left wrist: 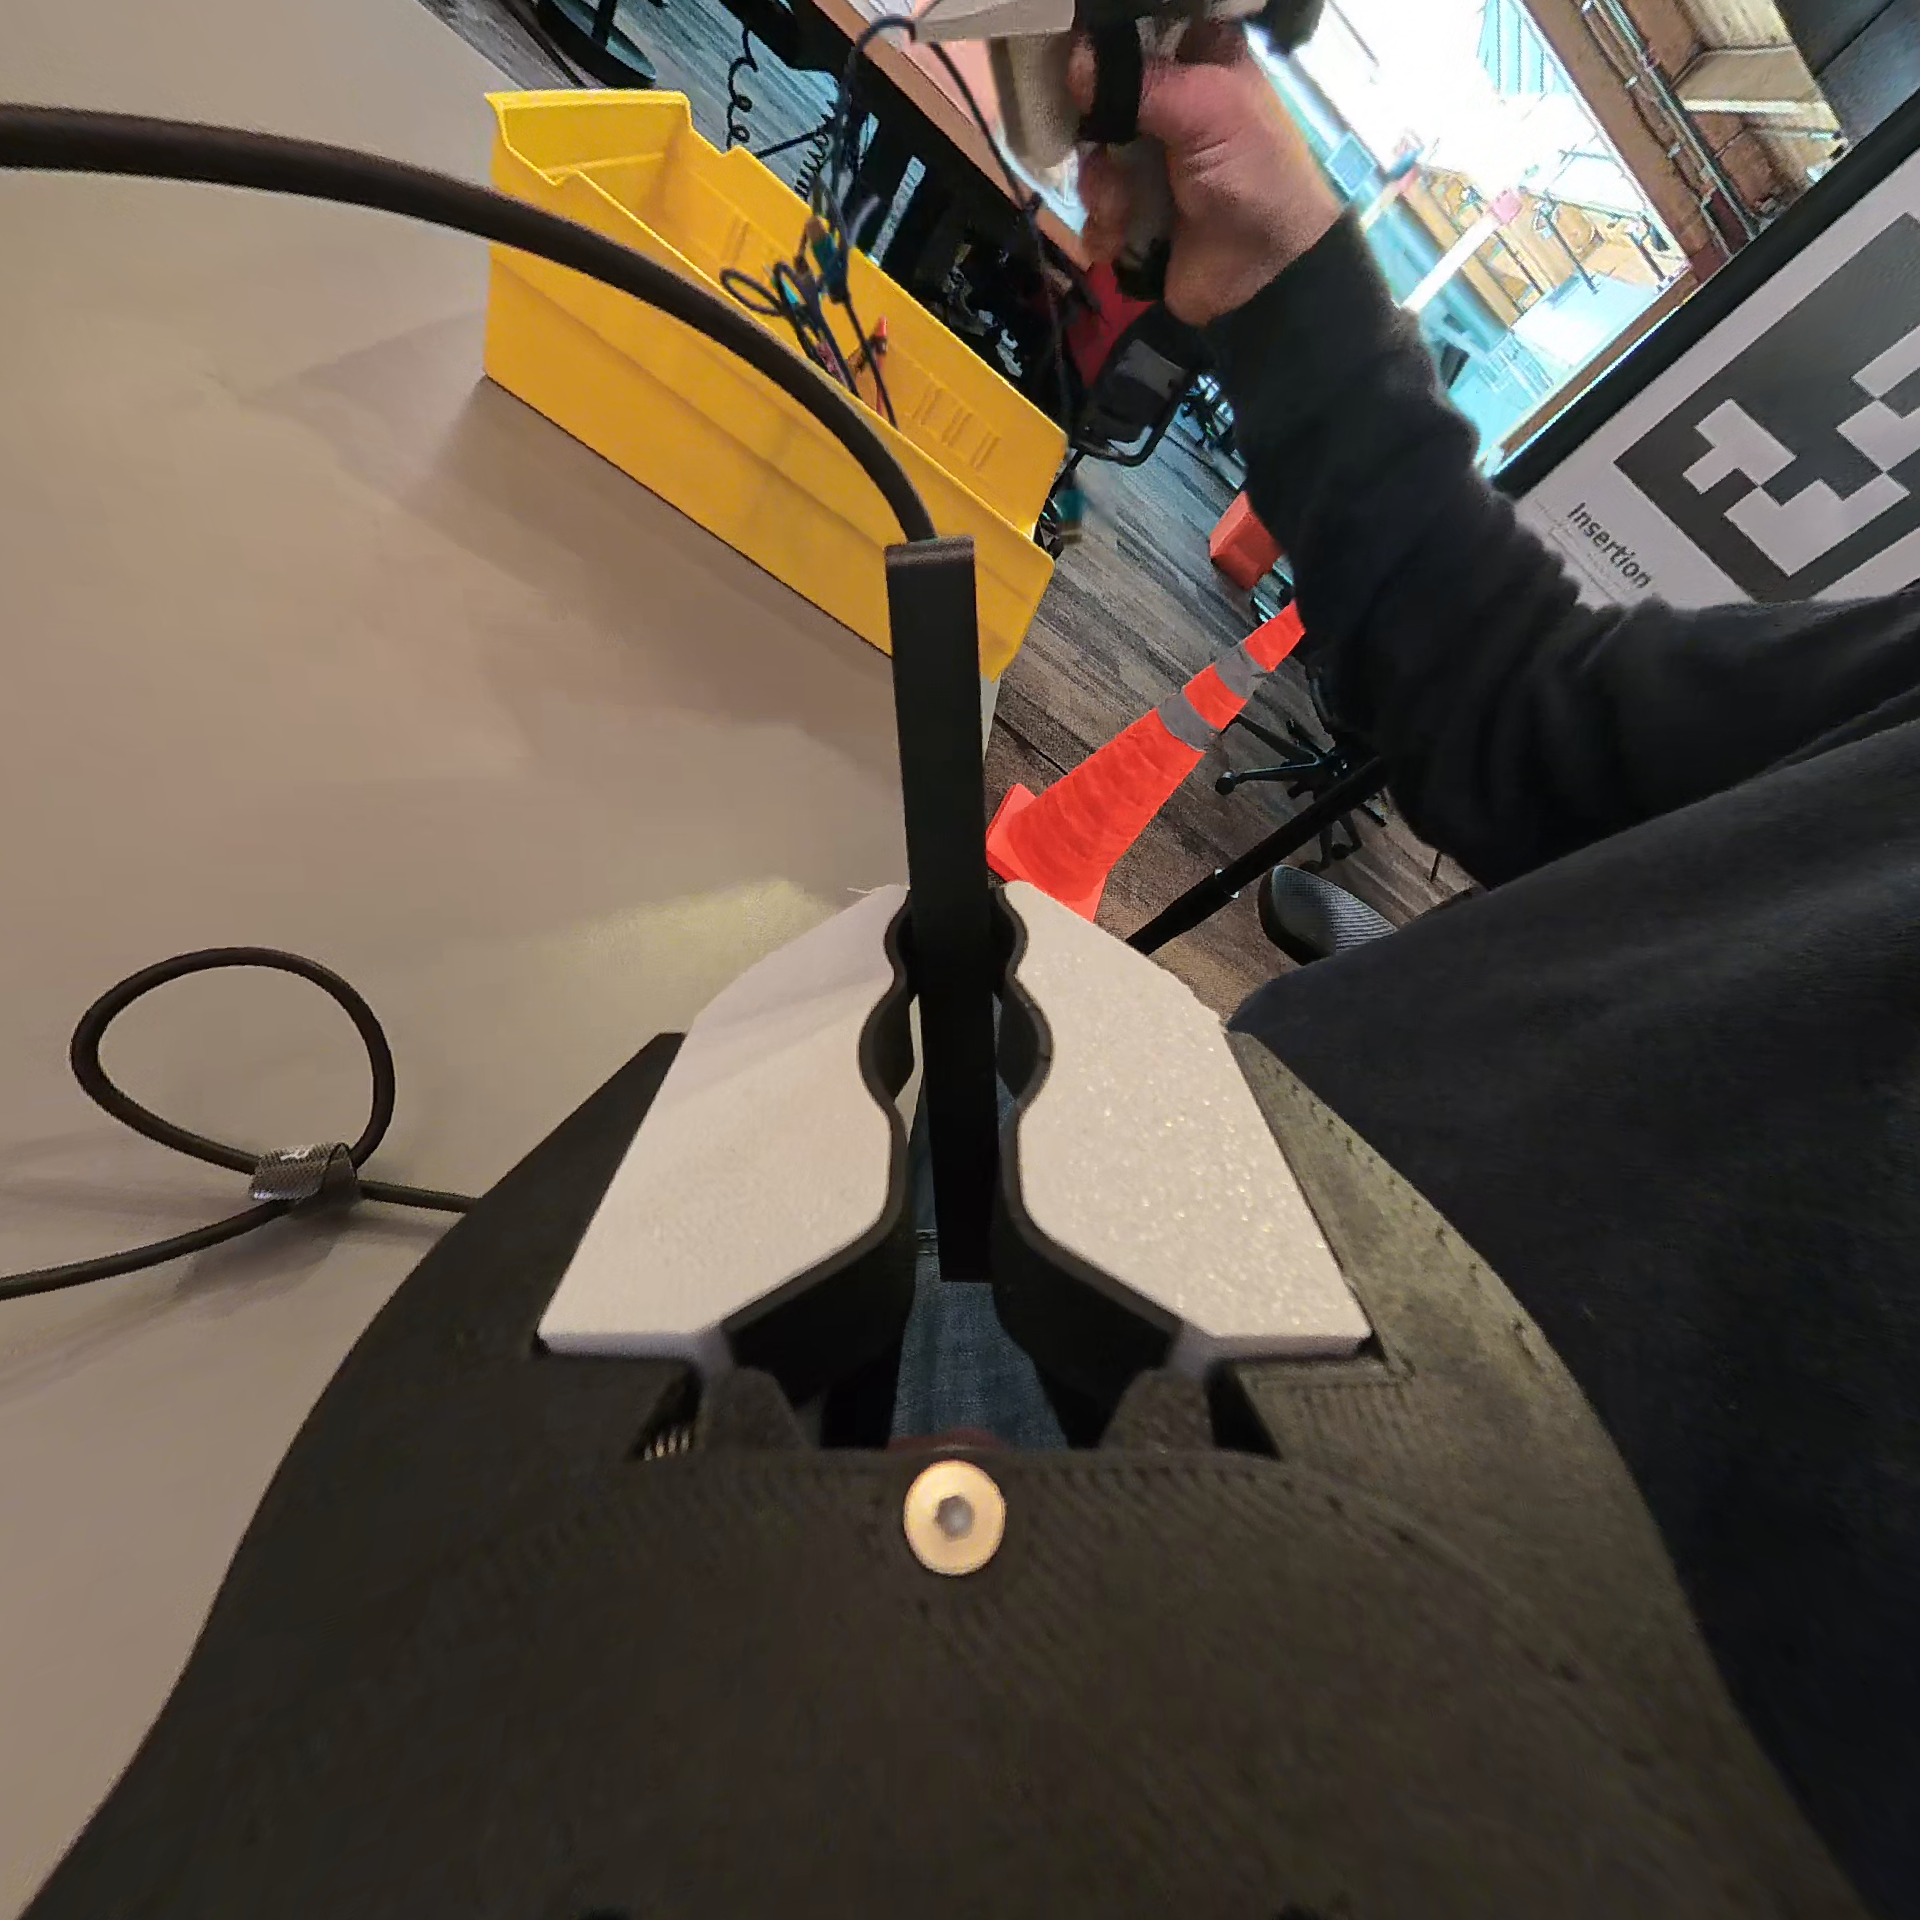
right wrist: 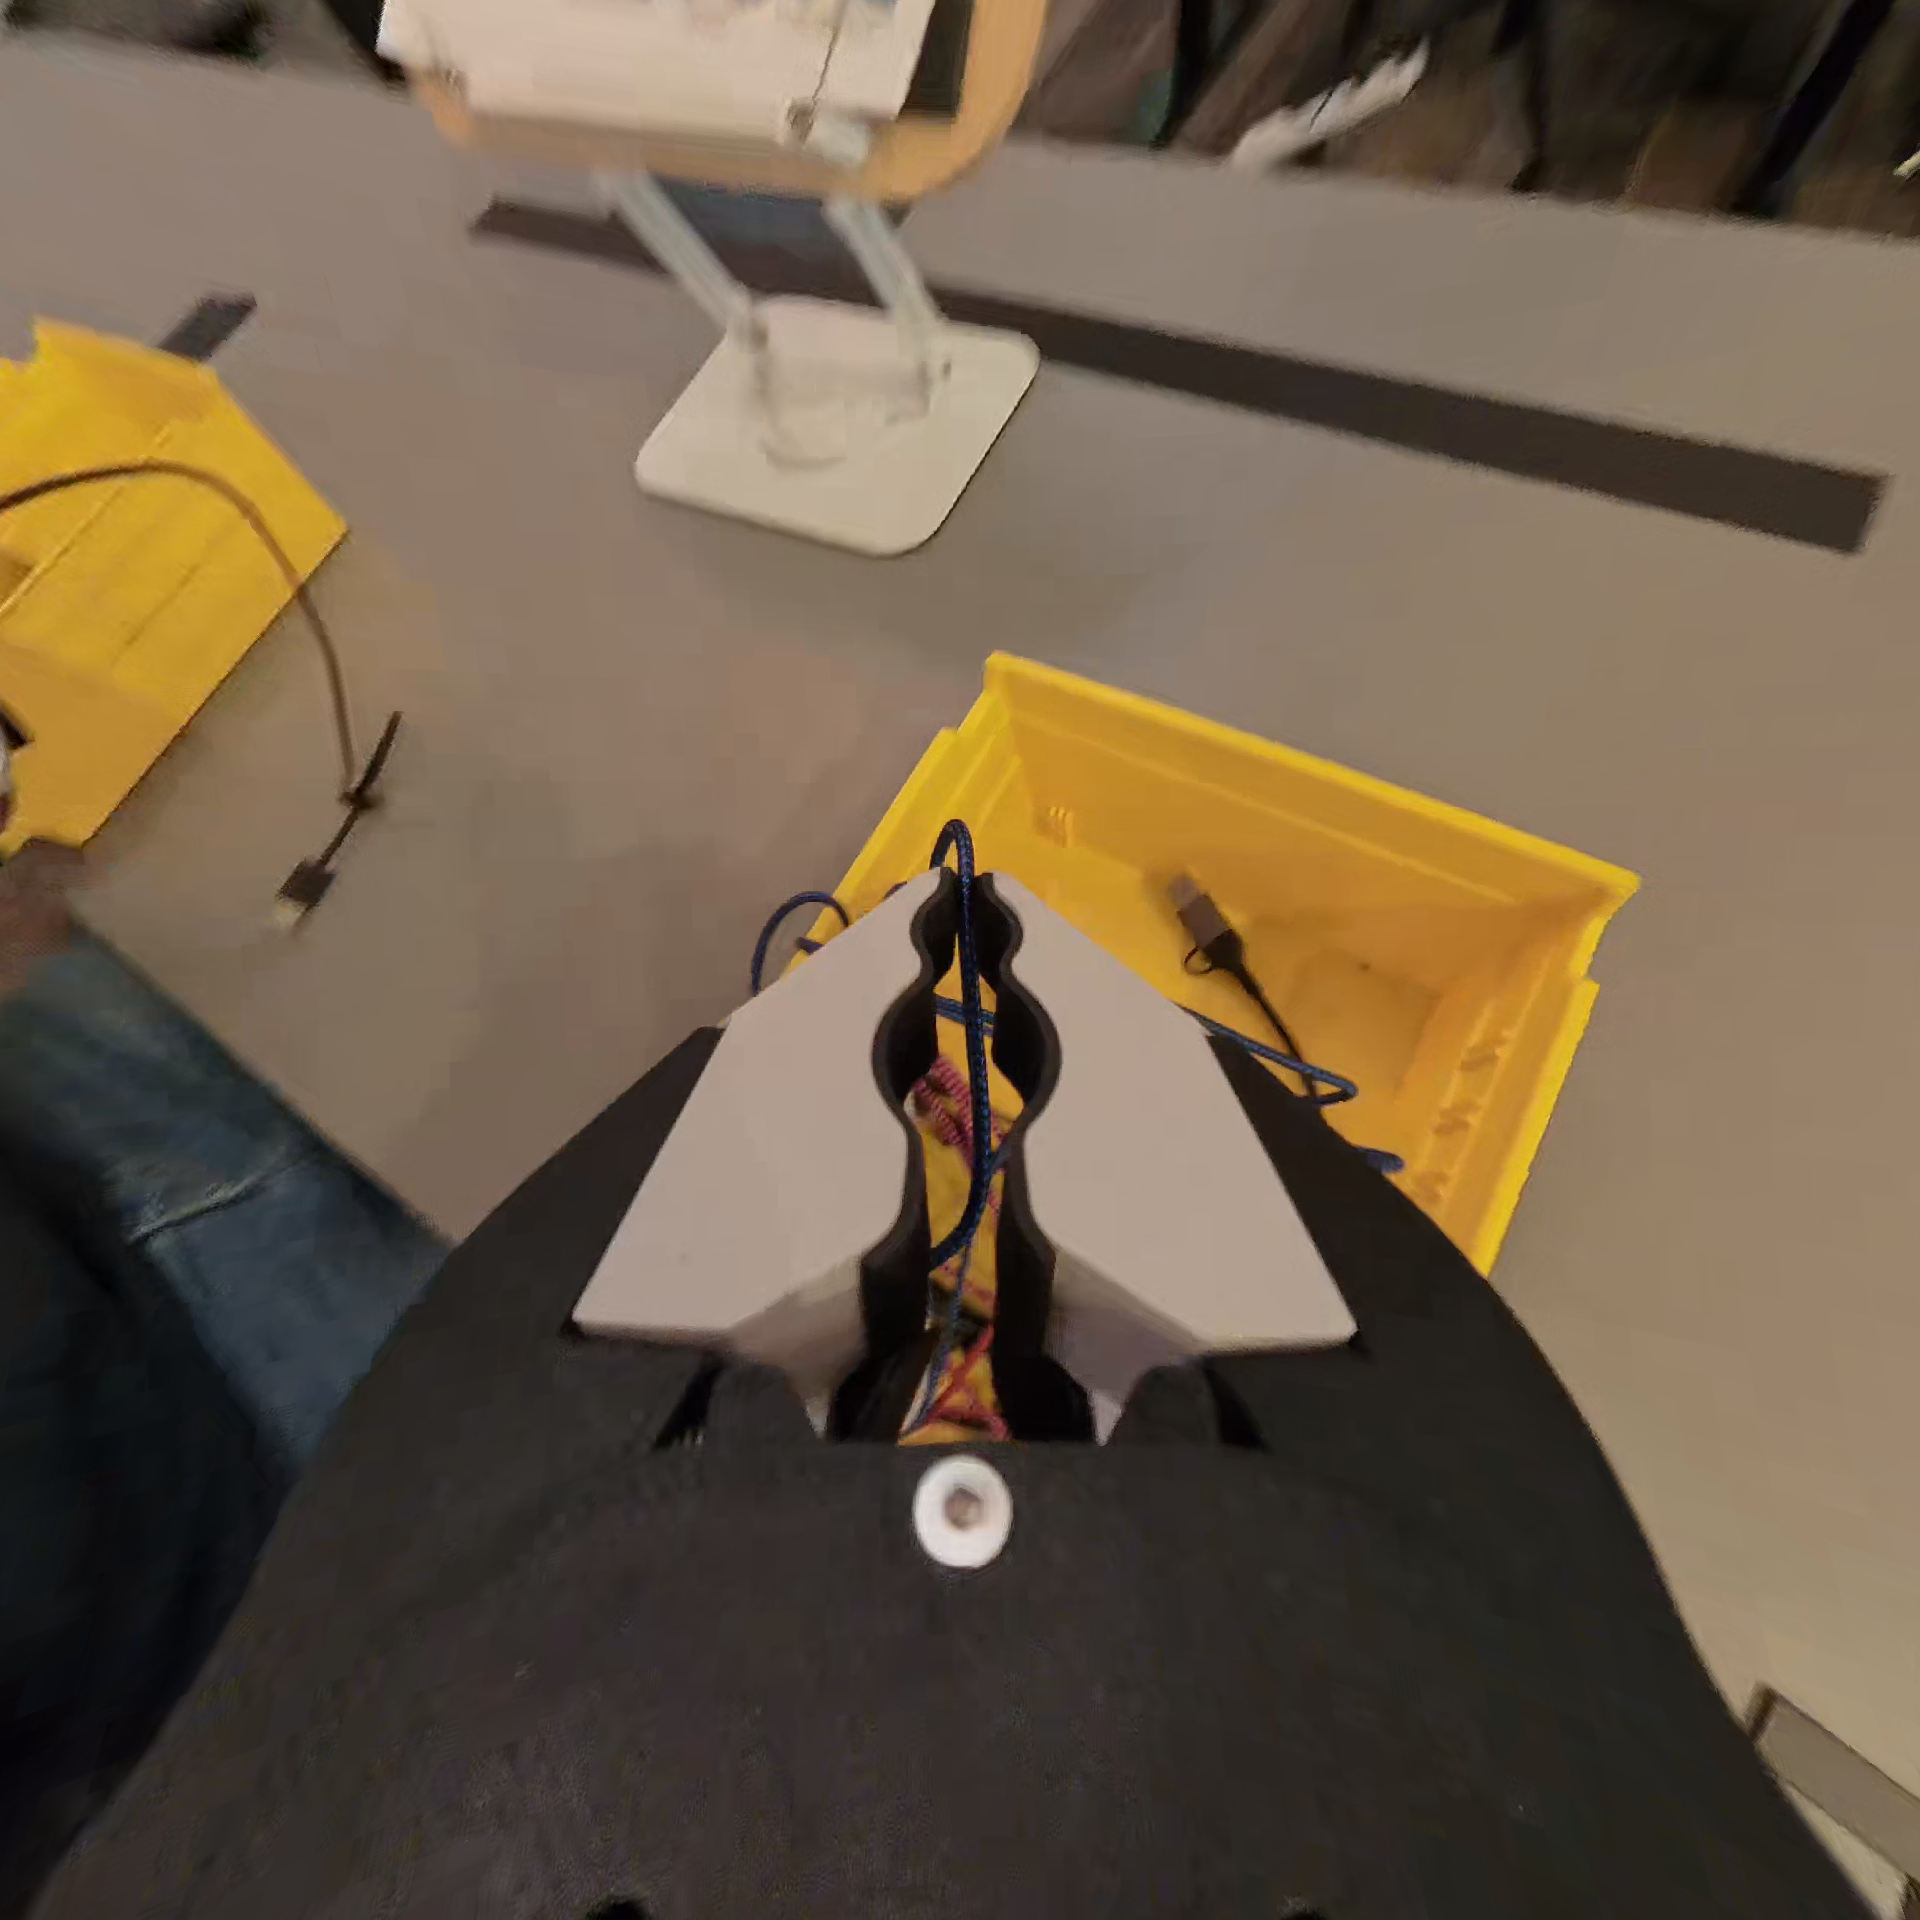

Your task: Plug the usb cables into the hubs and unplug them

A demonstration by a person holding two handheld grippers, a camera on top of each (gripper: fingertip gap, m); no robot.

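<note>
So, left gripper: grey grainy pads in a matte black printed body, wavy inner edges, clamped on a slim flat black hub seen edge-on. Hub stands upright between the fingers, its lower end reaching back inside the jaws. Thick smooth black cord arcs from hub's top end away to the left, cut off at the frame edge. Thin black cable loops on the beige table, cinched w/ a grey fabric strap. Yellow plastic bin behind, ribbed walls, wires inside hard to make out. Person's hand in dark sleeve holds the other gripper up top, mostly cropped + blurred. Orange cone on the floor.

Right gripper: same build, jaws nearly closed, tips pinching a blue braided cable that runs through the gap. It hangs over a yellow bin holding a black USB cable w/ a metal plug; red braided cable mostly hidden behind fingers. Second yellow bin at left, cropped, w/ a dark cable trailing out onto the table, blurred. White stand beyond, top out of focus.
</note>
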